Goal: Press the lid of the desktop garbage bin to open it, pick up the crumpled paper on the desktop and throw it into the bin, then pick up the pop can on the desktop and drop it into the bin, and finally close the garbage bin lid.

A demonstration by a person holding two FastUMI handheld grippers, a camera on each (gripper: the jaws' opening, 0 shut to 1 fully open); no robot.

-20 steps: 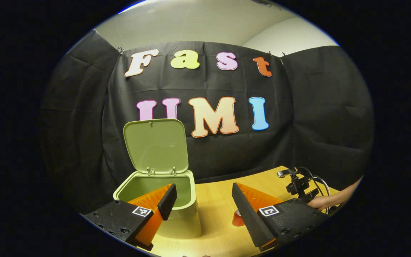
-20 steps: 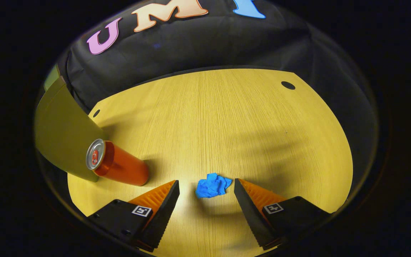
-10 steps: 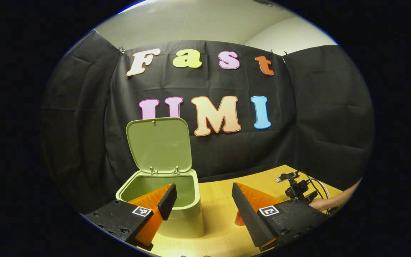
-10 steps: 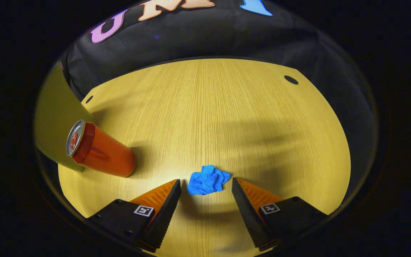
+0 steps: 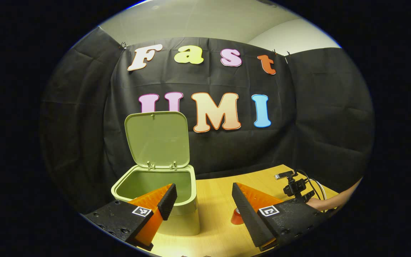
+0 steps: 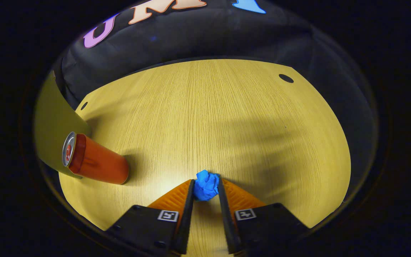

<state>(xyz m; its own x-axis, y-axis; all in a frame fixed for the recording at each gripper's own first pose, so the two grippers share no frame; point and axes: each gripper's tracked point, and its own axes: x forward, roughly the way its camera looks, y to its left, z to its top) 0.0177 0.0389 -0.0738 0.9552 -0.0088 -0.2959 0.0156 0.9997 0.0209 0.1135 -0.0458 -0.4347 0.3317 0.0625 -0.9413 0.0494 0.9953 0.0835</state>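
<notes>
Logging progress, largest item first.
Desk (image 6: 227, 107): wooden top carried the bin, can and paper; it looked otherwise bare in the right gripper view.
Bin (image 5: 177, 210): stood at the desk's left; lid (image 5: 156, 139) was upright on its hinges, so the opening step judged done.
Can (image 6: 95, 164): stood upright just beside the bin wall, well apart from both grippers; not yet picked.
Left gripper (image 5: 203, 200): fingers were spread wide, nothing between them, pointed over the bin's front edge.
Right gripper (image 6: 205, 191): fingers were clenched on the paper, one on each side.
Paper (image 6: 206, 185): blue wad, pinched at desk level; whether it was lifted could not be told.
Remaining: carry paper to bin, drop it, bin the can, close lid.
</notes>
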